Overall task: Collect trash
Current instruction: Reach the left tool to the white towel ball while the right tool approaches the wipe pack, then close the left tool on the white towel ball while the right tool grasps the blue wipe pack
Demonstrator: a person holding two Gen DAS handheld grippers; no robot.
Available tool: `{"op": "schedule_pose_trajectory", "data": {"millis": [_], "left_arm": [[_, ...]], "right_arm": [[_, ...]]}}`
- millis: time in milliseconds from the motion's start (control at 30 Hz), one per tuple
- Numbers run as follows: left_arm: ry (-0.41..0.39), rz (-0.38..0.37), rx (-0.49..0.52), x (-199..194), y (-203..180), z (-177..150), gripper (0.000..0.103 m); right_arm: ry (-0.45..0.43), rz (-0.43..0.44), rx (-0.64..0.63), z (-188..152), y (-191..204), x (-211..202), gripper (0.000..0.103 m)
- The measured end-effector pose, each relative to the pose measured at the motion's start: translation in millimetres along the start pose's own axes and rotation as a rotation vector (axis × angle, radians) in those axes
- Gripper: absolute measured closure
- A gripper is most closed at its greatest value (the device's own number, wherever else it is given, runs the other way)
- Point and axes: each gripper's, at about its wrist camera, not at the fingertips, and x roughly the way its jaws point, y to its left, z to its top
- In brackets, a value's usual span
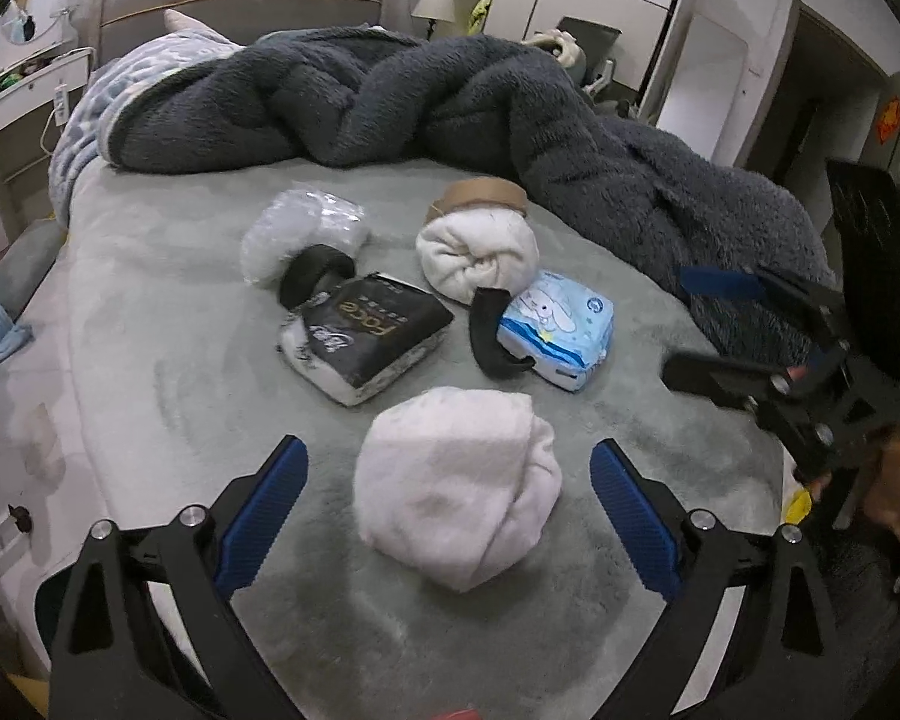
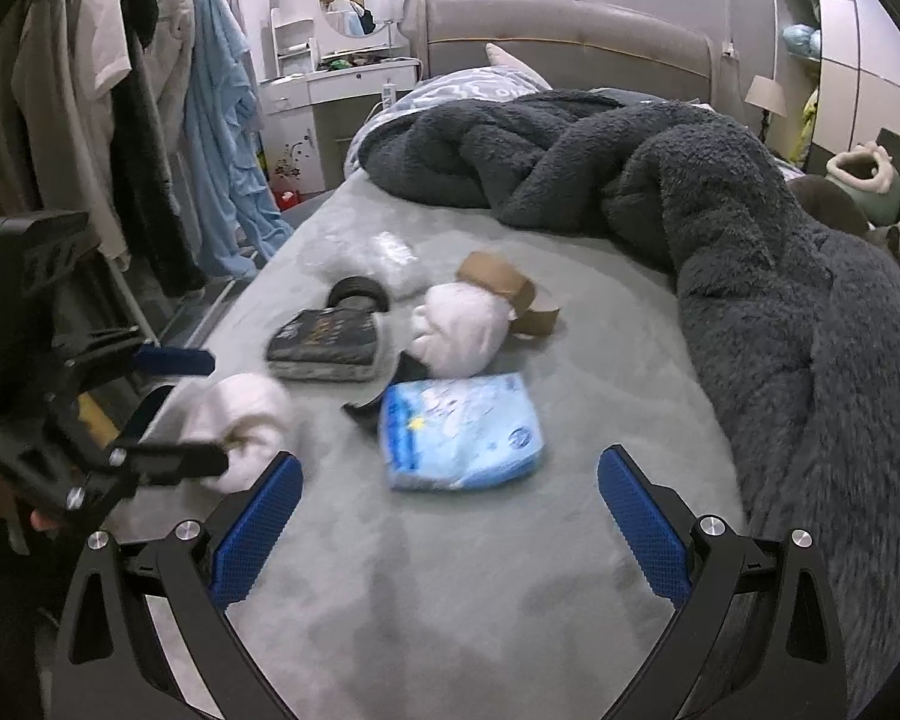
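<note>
Left wrist view, left to right: clear plastic bag (image 1: pixel 303 234) lies far left on the grey bed (image 1: pixel 150 324), a black tape roll (image 1: pixel 315 276) just in front of it, touching the black "face" tissue pack (image 1: pixel 369 339). Centre near: white cloth bundle (image 1: pixel 459 486) sits between the spread fingers of the left hand-held gripper (image 1: pixel 450 516), pads clear of it on both sides, nothing pinched. Behind it, second white cloth bundle (image 1: pixel 480 258) with a brown tape roll (image 1: pixel 480 195) touching its far side. Right of that, blue wipes pack (image 1: pixel 561 330) with a black strap (image 1: pixel 495 336) against its left edge. Dark fleece blanket (image 1: pixel 510 114) heaped across the back of the bed. Right hand-held gripper (image 1: pixel 711 330) comes in from the right edge, a hand (image 1: pixel 897 480) on its grip. Right wrist view, left to right: left hand-held gripper at the left edge, its fingers straddling the near cloth bundle (image 2: pixel 243 420), blurred. Right hand-held gripper (image 2: pixel 450 516) jaws stand wide apart, empty, bare bed between them; blue wipes pack (image 2: pixel 459 432) lies just beyond the fingertips, not touched. Blanket (image 2: pixel 780 300) fills the right side.
</note>
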Motion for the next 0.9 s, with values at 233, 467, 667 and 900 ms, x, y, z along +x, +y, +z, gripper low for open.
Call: {"op": "schedule_pose_trajectory", "data": {"millis": [233,467,667,900], "left_arm": [[0.05,0.01,0.031,19.2,-6.7,-3.8,0.027],[0.057,0.011,0.043,24.3,-9.3,-5.1,0.048],[0.038,-0.001,0.005,17.2,-9.3,-5.5,0.056],[0.012,0.023,-0.065,3.8,-9.1,-2.9,0.057]], "right_arm": [[0.013,-0.016,-0.049,3.8,-6.8,21.7,0.003],[0.038,0.028,-0.067,8.3,-11.7,42.2,0.003],[0.081,0.029,-0.102,5.8,-5.6,58.5,0.003],[0.123,0.032,-0.137,2.4,2.3,68.4,0.003]]}}
